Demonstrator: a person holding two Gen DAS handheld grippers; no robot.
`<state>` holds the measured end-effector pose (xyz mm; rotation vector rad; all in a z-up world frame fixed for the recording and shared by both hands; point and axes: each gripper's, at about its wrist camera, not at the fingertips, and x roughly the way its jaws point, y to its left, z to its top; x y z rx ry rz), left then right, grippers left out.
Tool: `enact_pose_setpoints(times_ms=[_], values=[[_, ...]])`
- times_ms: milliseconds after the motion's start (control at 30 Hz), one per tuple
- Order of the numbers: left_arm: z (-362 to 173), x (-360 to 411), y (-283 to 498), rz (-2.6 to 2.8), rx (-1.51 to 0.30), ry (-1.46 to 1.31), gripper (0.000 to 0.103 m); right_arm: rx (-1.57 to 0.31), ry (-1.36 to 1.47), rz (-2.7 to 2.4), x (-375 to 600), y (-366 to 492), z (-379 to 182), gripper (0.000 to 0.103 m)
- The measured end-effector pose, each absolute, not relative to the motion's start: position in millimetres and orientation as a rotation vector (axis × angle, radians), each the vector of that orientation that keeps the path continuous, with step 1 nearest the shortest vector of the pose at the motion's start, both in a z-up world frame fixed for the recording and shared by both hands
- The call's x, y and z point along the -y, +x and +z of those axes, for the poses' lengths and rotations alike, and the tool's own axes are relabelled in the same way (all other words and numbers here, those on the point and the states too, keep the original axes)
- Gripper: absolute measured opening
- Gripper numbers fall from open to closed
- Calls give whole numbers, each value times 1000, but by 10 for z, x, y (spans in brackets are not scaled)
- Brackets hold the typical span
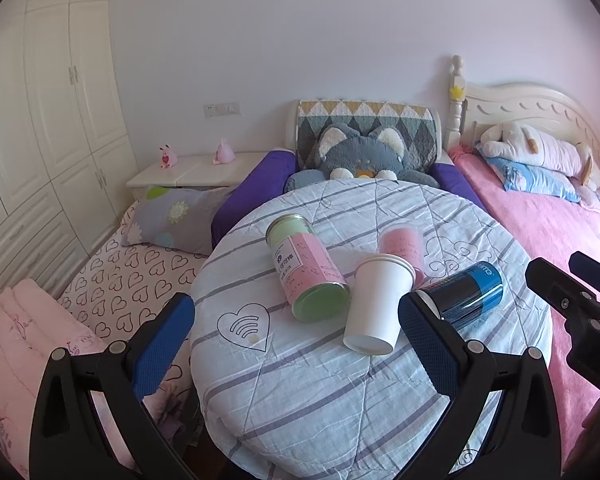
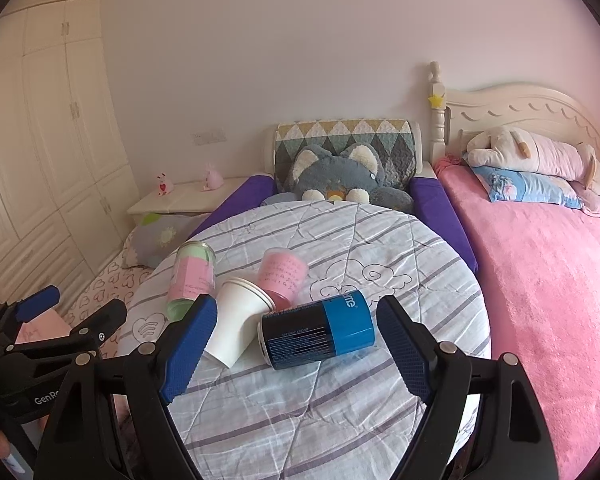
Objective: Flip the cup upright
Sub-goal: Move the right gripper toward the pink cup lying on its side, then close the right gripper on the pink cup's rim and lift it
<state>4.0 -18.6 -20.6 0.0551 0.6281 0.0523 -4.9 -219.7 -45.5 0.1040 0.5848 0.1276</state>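
Note:
A white paper cup (image 1: 376, 306) lies tipped on its side on the round cloth-covered table (image 1: 340, 392), base toward me and mouth resting against a pink cup (image 1: 402, 244). It also shows in the right wrist view (image 2: 238, 322). My left gripper (image 1: 296, 348) is open and empty, hovering above the near part of the table, its fingers wider than the cup. My right gripper (image 2: 290, 350) is open and empty, straddling a blue and black can (image 2: 320, 330) that lies on its side.
A green and pink canister (image 1: 306, 266) lies on its side left of the cup. The blue can (image 1: 466, 292) lies right of it. A pink bed (image 1: 548, 232) is at the right, a heart-print bed (image 1: 132, 276) at the left, a grey plush (image 1: 360, 156) behind.

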Motion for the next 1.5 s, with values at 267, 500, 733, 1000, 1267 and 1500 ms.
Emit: enact_pose_setpoints(times_ms=[267,500,733,1000,1267,1500], values=[[-267,185,118,52,-657,43,103,-594,96,144,2170,0,-479,83],[-305,126,241,56,-676,28,103,-601,101,151,2168,49,-489,83],[-366,51,440,50,-720,3,103,-616,102,153,2145,167,-504,83],[-397,-3,650,42,-743,-20,103,-630,99,158,2099,314,-534,83],[-495,-18,890,40,-779,-22,103,-649,99,148,2080,483,-594,83],[-587,4,1084,22,-813,-28,103,-678,117,139,2119,641,-663,83]])
